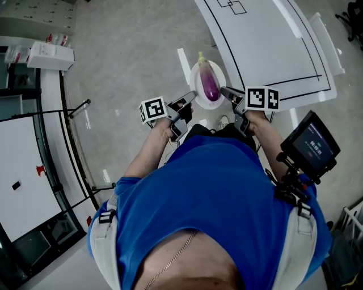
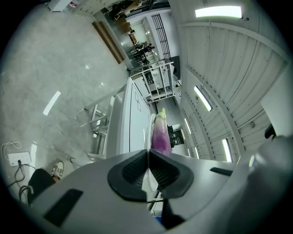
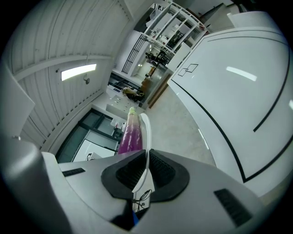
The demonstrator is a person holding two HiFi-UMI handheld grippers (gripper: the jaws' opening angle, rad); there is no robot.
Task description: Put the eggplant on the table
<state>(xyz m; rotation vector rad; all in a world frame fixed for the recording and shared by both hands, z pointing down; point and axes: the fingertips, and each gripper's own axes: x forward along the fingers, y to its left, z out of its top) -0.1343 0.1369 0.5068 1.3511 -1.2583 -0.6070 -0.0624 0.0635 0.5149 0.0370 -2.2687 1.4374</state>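
A purple eggplant (image 1: 210, 85) with a pale green stem lies on a white plate (image 1: 198, 90). The plate hangs in the air over the floor, just left of the white table (image 1: 272, 39). My left gripper (image 1: 189, 99) is shut on the plate's left rim, and my right gripper (image 1: 225, 92) is shut on its right rim. In the left gripper view the eggplant (image 2: 160, 135) rises beyond the closed jaws, with the plate (image 2: 149, 132) edge-on beside it. The right gripper view shows the plate rim (image 3: 146, 137) pinched between the pads, the eggplant (image 3: 131, 135) to its left and the table (image 3: 238, 91) on the right.
The white table carries black outline markings (image 1: 235, 7). A dark-screened device (image 1: 311, 146) is mounted near my right side. Glass-fronted cabinets (image 1: 22, 170) and a white box (image 1: 51, 55) stand at the left. A shoe (image 2: 57, 169) and a power strip (image 2: 17, 158) lie on the grey floor.
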